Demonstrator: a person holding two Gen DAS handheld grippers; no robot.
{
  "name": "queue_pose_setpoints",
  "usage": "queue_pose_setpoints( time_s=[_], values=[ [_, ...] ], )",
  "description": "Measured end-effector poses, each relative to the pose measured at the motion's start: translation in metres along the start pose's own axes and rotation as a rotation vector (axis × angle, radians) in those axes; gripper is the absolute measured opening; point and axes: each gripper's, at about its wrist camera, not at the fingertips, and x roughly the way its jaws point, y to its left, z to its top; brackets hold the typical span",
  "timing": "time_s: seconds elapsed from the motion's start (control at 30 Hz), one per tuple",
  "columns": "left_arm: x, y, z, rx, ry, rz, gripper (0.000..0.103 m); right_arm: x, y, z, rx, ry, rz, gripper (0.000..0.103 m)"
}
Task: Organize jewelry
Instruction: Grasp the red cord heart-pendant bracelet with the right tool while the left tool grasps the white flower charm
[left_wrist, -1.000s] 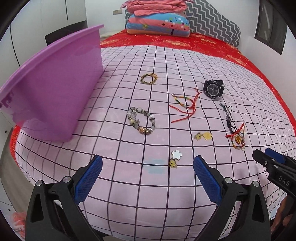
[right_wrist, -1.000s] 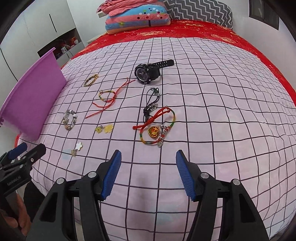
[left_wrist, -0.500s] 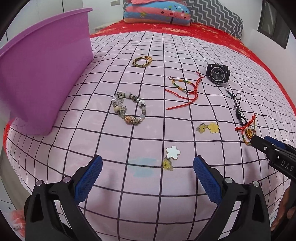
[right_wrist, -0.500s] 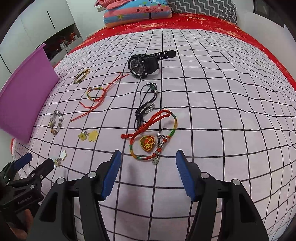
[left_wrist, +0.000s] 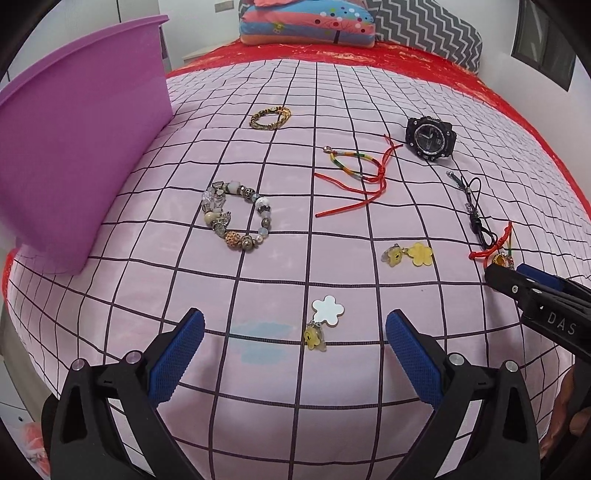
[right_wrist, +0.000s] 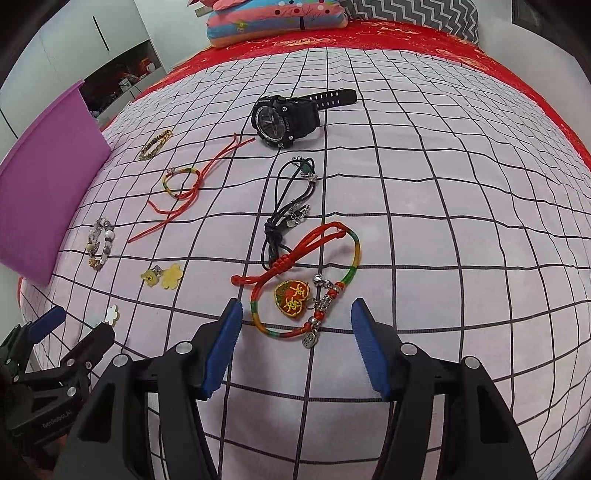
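Observation:
Jewelry lies spread on the pink checked bedspread (left_wrist: 147, 280). My left gripper (left_wrist: 295, 321) is open low over the white flower charm (left_wrist: 328, 312), which lies between its blue pads untouched. My right gripper (right_wrist: 297, 308) is open around the rainbow cord bracelet with a red heart charm (right_wrist: 293, 295), its pads clear of it. Farther off lie a beaded bracelet (left_wrist: 236, 218), a gold chain bracelet (left_wrist: 269, 117), a red cord bracelet (left_wrist: 354, 173), a black watch (right_wrist: 284, 118), a black cord (right_wrist: 291, 206) and yellow flower charms (left_wrist: 410, 254).
A purple plastic bin (left_wrist: 74, 147) stands on the bed's left edge. Pillows and folded bedding (left_wrist: 310, 22) are piled at the head of the bed. The near edge of the bed drops away under both grippers.
Both grippers have come down and forward toward the bedspread, so the jewelry looks larger and nearer. Jaw openings are unchanged and nothing was picked up.

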Motion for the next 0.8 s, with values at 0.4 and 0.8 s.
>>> queue_pose_setpoints(
  time_s=[0.4, 0.8],
  values=[
    [0.021, 0.005, -0.008, -0.048, 0.017, -0.016, 0.097, 0.010, 0.012, -0.002, -0.094, -0.023, -0.082, 0.059],
    [0.011, -0.013, -0.013, 0.003, -0.016, -0.043, 0.048, 0.008, 0.026, -0.009, -0.162, -0.053, -0.099, 0.032]
  ],
)
